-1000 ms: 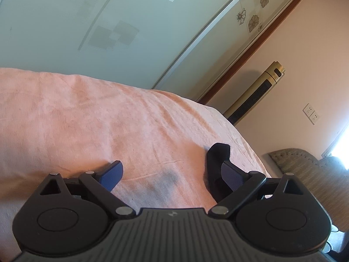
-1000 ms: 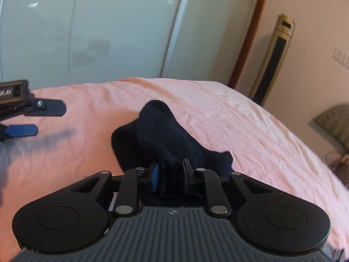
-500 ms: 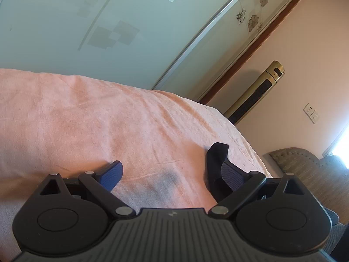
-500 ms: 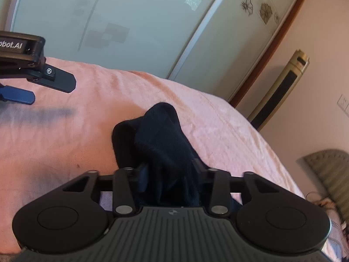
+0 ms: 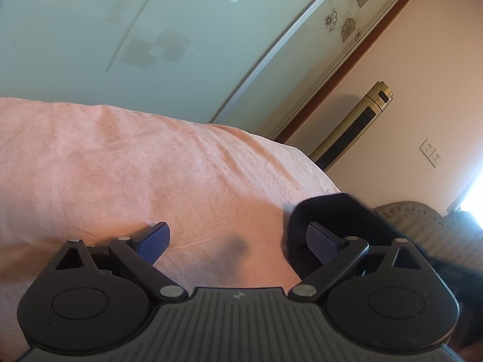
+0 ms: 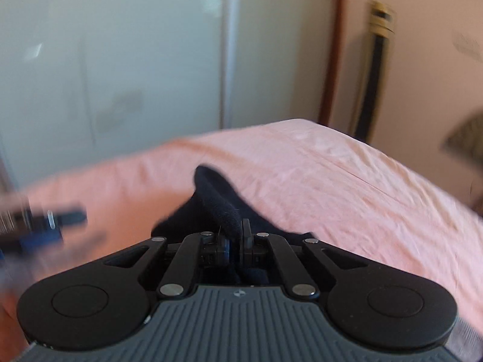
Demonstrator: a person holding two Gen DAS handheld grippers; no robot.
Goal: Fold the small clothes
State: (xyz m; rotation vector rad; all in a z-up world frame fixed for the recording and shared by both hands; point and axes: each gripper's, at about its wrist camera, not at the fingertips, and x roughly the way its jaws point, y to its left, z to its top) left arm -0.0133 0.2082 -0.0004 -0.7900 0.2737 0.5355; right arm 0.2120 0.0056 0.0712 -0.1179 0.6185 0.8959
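Your pink bedsheet (image 6: 347, 187) is the biggest thing here: soft woven cloth, creased in fine ridges, spread over a mattress that curves away toward the frosted glass sliding doors (image 5: 120, 45). Beside the doors a tall slim gold-and-black column (image 5: 353, 126) stands against the plain pink wall.

On the sheet lies your dark navy sock (image 6: 217, 202), a thick, fuzzy knit, bunched into a soft ridge. Its long axis runs away from your right gripper (image 6: 235, 241), the rounded far end pointing toward the doors and slightly left. The near end is raised off the sheet; your right jaws are pressed together, pinching that knit between the pads.

Your left gripper (image 5: 238, 238) hangs over bare sheet with its jaws spread wide, nothing between the ribbed blue pads (image 5: 154, 238). The sock's dark fabric bulges just behind the right-hand pad in that view.
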